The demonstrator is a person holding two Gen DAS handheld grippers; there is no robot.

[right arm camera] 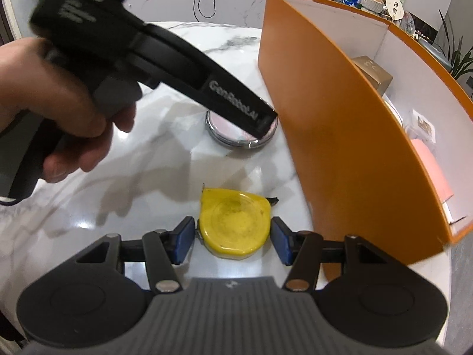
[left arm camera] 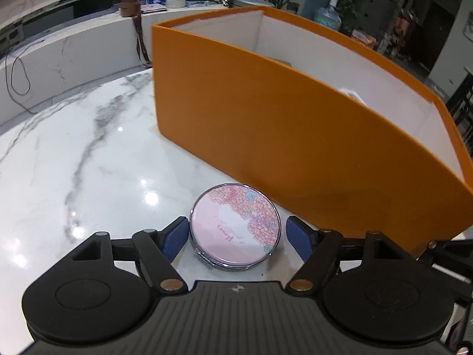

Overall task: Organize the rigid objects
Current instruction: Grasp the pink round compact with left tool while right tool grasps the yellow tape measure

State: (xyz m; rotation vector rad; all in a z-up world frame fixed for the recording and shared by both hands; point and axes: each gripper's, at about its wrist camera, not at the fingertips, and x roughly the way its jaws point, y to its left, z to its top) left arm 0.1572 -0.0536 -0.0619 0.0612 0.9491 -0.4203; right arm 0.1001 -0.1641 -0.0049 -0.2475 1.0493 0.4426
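Note:
A round pink floral compact mirror point(left arm camera: 235, 227) lies flat on the white marble table, between the blue pads of my left gripper point(left arm camera: 237, 238). The jaws are open, with a small gap on each side of the compact. In the right wrist view the compact point(right arm camera: 236, 136) lies partly hidden under the left gripper's black body point(right arm camera: 165, 65). A yellow tape measure point(right arm camera: 235, 224) lies flat between the pads of my right gripper point(right arm camera: 233, 241), which is open around it with slight gaps. A large orange box point(left arm camera: 266, 124) with a white inside stands just beyond both objects.
The orange box point(right arm camera: 340, 136) holds a brown carton point(right arm camera: 374, 74), a pink item point(right arm camera: 431, 162) and white packets. The marble table point(left arm camera: 74, 153) stretches to the left. A black cable point(left arm camera: 17, 71) and clutter sit on the counter behind.

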